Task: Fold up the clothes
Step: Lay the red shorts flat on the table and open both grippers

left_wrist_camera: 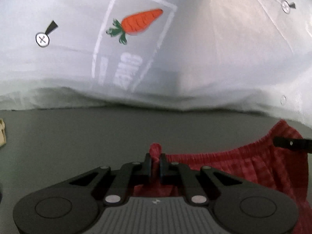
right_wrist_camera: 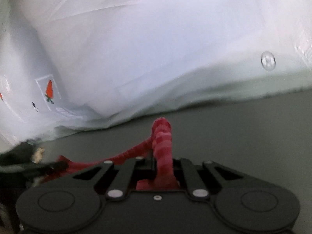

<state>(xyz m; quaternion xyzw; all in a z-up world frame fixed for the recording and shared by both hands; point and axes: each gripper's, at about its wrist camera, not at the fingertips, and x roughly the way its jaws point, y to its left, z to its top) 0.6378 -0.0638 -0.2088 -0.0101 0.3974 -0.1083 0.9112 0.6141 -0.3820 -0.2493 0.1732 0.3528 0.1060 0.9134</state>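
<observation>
Waistband (left_wrist_camera: 214, 154) (red) pinched between both jaws — taut.

Bare grey tabletop (left_wrist_camera: 97, 132) before white sheet (left_wrist_camera: 214, 48)

White sheet (left_wrist_camera: 195, 39) bears a carrot picture (left_wrist_camera: 136, 24); white lettering below it unreadable

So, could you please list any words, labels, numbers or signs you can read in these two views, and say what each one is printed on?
No text can be read for certain.
White block characters under the carrot picture, inside a white frame on the white sheet: too blurred to read.
Small emblem on the left tongs' body: a mark, not letters.
Faint print at the sheet's right edge in the right view: illegible.
</observation>
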